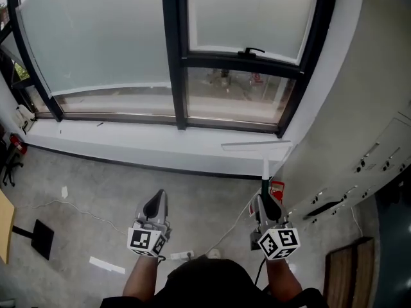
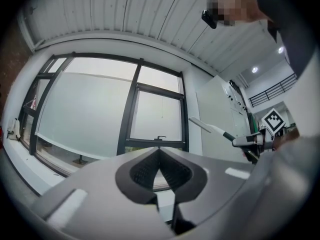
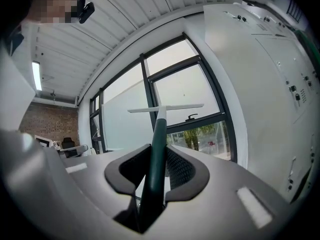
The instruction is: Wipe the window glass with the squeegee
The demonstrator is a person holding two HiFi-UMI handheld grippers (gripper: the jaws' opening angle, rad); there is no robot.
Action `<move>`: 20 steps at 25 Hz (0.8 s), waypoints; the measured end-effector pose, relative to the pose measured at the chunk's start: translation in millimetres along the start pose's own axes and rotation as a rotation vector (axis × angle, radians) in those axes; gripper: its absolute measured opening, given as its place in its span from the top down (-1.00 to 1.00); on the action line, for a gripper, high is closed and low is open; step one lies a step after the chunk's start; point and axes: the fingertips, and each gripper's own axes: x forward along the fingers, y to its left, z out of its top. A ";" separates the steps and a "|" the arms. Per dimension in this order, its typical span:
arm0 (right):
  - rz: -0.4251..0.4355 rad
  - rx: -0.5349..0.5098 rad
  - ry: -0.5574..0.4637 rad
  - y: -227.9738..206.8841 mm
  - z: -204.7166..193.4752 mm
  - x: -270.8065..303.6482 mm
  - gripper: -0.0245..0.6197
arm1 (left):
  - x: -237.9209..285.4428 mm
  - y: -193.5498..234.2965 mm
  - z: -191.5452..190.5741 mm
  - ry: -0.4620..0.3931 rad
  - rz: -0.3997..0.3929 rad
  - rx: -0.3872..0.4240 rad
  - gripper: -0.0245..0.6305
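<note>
right gripper view: squeegee [image 3: 159, 134], dark green handle, slim white crossbar blade

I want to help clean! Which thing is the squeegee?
Find the big black-framed window, then look below its right corner. The right gripper there is shut on the dark green handle of the squeegee. It is the only T-shaped thing, with a thin white bar across its top, while the left gripper holds nothing.
</note>
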 end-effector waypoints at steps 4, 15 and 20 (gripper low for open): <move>-0.012 -0.003 0.008 -39.9 8.7 13.1 0.63 | 44.6 -16.2 -3.7 0.001 -0.008 -0.006 0.93; -0.067 0.016 0.020 -90.3 5.0 61.6 0.63 | 135.6 -22.6 -25.5 0.042 -0.072 0.007 0.93; -0.084 -0.010 -0.002 -97.5 12.5 113.2 0.63 | 188.1 4.1 -35.8 0.034 -0.097 -0.018 0.93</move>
